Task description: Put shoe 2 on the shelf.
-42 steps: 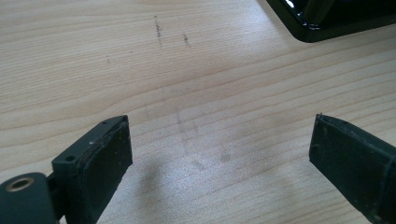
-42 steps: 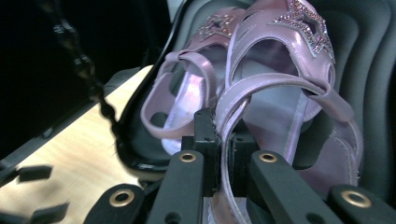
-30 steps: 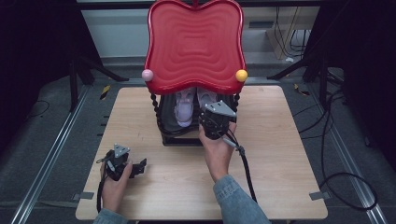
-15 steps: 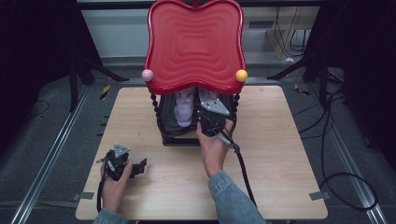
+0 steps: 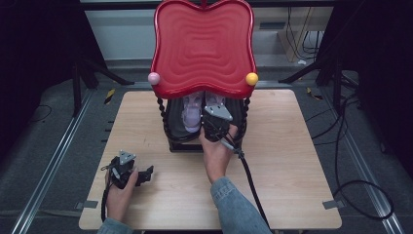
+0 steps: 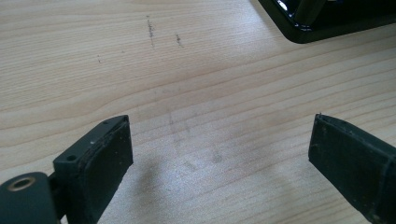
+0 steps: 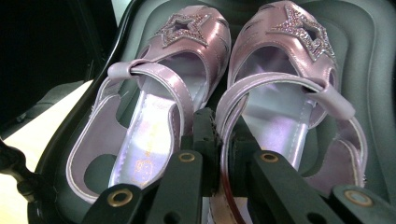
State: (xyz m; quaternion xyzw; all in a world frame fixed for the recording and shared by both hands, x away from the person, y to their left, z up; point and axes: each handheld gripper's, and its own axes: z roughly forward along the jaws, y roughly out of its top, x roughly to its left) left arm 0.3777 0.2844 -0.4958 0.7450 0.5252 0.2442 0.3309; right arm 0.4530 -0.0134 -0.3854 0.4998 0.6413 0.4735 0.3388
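At the centre of the high view, the right gripper point(image 5: 215, 127) reaches under the red tray point(image 5: 203, 48), its jaws pinched on the inner sides of two pink shoes point(image 7: 196, 93) in the dark tray point(image 7: 369, 70). At lower left, the left gripper point(image 5: 127, 171) rests wide open on the table point(image 5: 302, 161).

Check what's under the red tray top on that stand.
Two lilac star-trimmed sandals in the dark lower tray; right tool shut on their inner edges. Red tray hides their toes from above.

black fingers point(image 6: 100, 163), brass rivets, denim sleeve point(image 5: 234, 202)
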